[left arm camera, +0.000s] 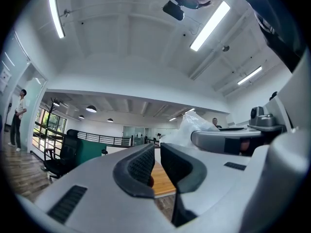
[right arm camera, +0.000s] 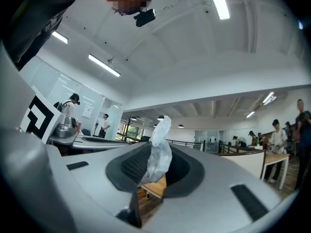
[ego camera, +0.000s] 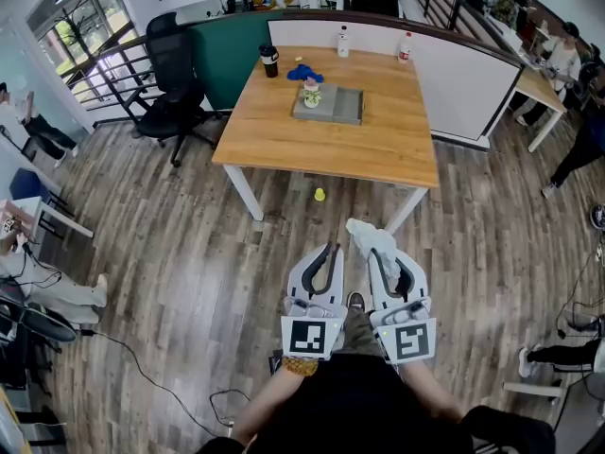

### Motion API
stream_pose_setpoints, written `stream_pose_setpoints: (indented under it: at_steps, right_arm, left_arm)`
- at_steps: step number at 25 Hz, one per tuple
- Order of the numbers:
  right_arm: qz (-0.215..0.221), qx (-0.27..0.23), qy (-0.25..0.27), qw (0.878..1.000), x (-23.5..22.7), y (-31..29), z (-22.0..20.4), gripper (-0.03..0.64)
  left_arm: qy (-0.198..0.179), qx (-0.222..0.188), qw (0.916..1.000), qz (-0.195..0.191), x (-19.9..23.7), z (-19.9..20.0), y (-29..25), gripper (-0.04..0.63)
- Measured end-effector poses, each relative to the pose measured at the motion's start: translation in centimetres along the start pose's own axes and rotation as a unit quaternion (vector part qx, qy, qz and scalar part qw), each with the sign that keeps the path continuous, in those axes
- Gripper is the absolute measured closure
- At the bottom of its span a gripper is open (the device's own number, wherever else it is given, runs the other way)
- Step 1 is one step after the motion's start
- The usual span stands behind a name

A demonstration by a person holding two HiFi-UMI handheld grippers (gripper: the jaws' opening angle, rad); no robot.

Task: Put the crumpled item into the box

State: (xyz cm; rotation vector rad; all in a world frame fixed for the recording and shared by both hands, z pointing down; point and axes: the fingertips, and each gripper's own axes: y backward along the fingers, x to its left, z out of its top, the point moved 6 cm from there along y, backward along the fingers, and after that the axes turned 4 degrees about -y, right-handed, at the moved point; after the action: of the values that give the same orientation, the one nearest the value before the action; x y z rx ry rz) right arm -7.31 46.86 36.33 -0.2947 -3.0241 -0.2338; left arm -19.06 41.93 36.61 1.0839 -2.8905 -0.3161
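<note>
The right claw [ego camera: 386,259] pinched the crumpled item [ego camera: 370,237]; the left claw [ego camera: 330,252], empty, was pressed together. The box [ego camera: 333,106] lay well ahead, slightly left, on the far counter [ego camera: 378,149].

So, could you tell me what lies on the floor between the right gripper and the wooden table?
In the head view, just wood floor with one small yellow object beside the table.

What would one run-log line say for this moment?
right gripper: shut on crumpled item | left gripper: jaws nearly together, empty | box: on table ahead, item not yet in
</note>
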Motion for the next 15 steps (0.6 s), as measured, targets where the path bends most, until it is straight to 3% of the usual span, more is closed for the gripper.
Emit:
stream_pose_setpoints:
  at_steps: [15]
  right_arm:
    - [-0.011,0.003,-0.008,1.000,-3.6,-3.2,-0.7,0.545]
  left_arm:
    - [0.002,0.005,1.0000,-0.005,0.3,-1.0,-4.7,0.543]
